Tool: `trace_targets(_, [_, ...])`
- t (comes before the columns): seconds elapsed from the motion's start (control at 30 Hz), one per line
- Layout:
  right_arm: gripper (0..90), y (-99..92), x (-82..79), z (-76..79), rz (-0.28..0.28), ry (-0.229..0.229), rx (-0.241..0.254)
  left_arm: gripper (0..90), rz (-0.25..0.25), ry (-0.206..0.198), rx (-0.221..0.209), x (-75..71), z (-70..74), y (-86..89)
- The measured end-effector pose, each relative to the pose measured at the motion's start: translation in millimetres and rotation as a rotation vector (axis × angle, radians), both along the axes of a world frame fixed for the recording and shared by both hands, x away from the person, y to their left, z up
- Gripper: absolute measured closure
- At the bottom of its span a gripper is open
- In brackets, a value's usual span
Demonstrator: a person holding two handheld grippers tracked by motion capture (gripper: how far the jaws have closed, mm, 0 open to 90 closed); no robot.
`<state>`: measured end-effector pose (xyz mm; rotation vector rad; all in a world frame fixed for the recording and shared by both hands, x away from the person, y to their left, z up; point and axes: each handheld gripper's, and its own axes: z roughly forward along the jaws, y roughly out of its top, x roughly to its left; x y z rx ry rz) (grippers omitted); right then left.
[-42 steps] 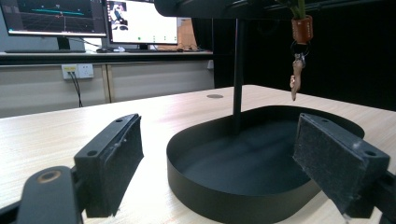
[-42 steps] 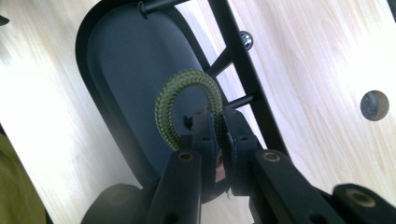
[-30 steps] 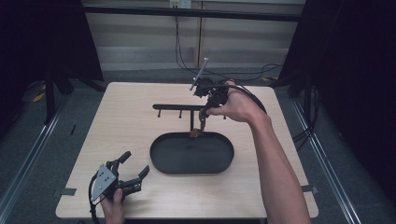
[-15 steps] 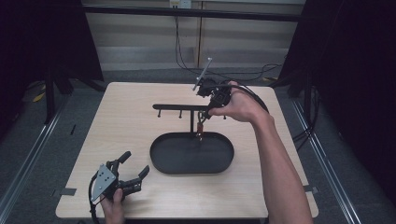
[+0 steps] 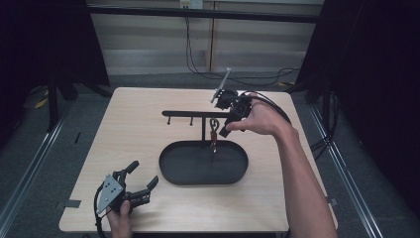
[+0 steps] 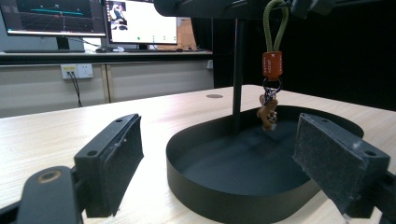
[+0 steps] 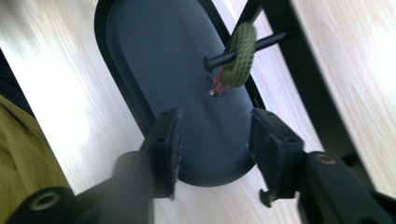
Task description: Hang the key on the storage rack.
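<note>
A keychain [image 5: 214,135] with a green cord loop [image 7: 240,53], an orange tag [image 6: 272,64] and a small brown figure [image 6: 267,114] hangs from a peg of the black rack [image 5: 188,114], over the black oval tray [image 5: 168,173]. My right gripper [image 5: 223,130] sits just right of the rack's post and points down at the tray. Its jaws have just been opening, and in the right gripper view [image 7: 212,126] nothing is between them; the loop hangs a little beyond the tips. My left gripper [image 5: 143,173] rests open near the table's front left, facing the tray [image 6: 210,196].
The rack's crossbar carries more pegs [image 5: 169,120] to the left of the post [image 6: 239,70]. Cables trail off the table's far right behind the right hand [image 5: 262,119]. Bare wood lies left of the tray. Monitors [image 6: 135,21] stand on a far bench.
The right gripper's jaws have opened off the keychain, which now hangs free from the peg, and the hand has drawn slightly right. The left gripper has stayed put.
</note>
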<state>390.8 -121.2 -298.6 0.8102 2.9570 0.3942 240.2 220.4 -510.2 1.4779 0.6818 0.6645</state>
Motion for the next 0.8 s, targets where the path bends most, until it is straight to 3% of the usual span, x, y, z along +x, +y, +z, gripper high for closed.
trace_targets(0.1, [47.6,-1.2,-3.0,-1.6,0.006,0.001,0.015,15.5,0.001,0.0,0.0,0.0,0.0,0.0])
trace_targets(0.17, [48.9,-2.3,-8.4,-1.8,0.009,-0.021,0.051,15.5,0.001,0.0,-0.001,0.0,0.0,0.0])
trace_targets(0.27, [47.2,-4.2,-14.6,-4.6,0.018,-0.017,0.094,15.5,0.001,0.0,-0.001,0.0,0.0,-0.1])
trace_targets(0.53, [44.3,-8.5,-28.4,-15.2,0.005,-0.03,0.14,15.5,0.0,0.0,0.003,0.0,0.0,0.2])
trace_targets(0.63, [44.4,-11.0,-34.3,-20.1,0.003,-0.039,0.189,15.5,0.0,0.0,0.002,0.0,0.0,0.2])
trace_targets(0.7, [43.1,-11.4,-39.2,-23.1,-0.003,-0.065,0.186,15.5,-0.001,0.001,-0.002,0.0,0.0,-0.2])
trace_targets(0.8, [40.0,-14.5,-48.1,-27.2,-0.007,-0.113,0.229,15.5,0.001,0.001,-0.002,0.0,0.0,-0.2])
